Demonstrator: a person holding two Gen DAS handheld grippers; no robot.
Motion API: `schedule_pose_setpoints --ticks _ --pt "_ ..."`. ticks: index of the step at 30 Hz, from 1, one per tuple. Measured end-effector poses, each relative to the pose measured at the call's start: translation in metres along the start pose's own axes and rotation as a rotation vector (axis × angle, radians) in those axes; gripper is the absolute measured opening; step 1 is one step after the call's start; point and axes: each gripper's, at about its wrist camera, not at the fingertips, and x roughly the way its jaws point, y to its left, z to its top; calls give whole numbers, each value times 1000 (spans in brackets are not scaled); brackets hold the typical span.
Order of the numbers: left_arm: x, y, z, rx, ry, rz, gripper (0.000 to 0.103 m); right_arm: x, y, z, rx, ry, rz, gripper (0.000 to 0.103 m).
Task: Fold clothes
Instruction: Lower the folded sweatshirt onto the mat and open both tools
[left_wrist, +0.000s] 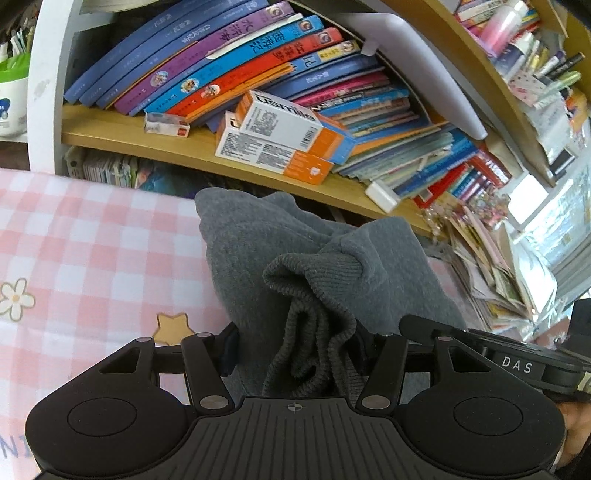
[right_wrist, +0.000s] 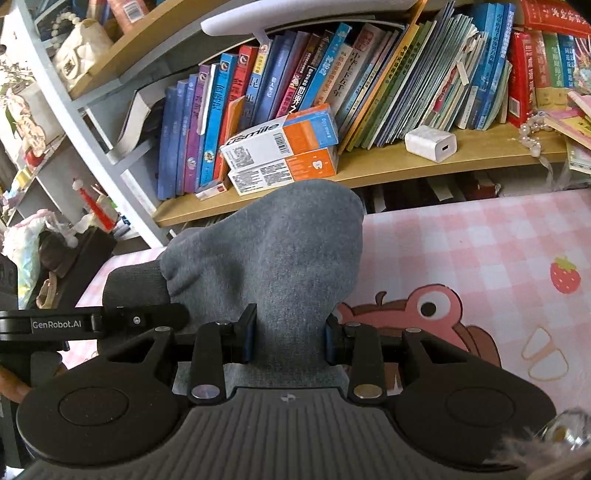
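A grey fleece garment rises bunched in front of my left gripper. Its darker ribbed cuff is crumpled between the two fingers, which are shut on it. In the right wrist view the same grey garment stands up in a rounded hump. My right gripper is shut on a fold of it, with blue pads pressing on both sides. The ribbed cuff lies to the left there, beside the other gripper's black body. Both grippers hold the cloth close side by side over the pink checked surface.
A wooden bookshelf packed with leaning books stands right behind the pink checked cover. Orange and white boxes and a white charger lie on its ledge. Cluttered shelves rise on the left, and loose paper stacks sit at the right.
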Motion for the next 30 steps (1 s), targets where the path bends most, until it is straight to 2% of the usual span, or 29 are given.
schedule_pose_setpoints --ticks 10,17,30 --pt "24 14 12 -31 -2 31 57 30 -7 11 25 9 -12 31" --pt "35 24 9 -70 0 47 67 37 -18 5 103 15 -15 33" --pt "19 22 8 -61 -38 90 71 35 -16 2 171 42 -17 36"
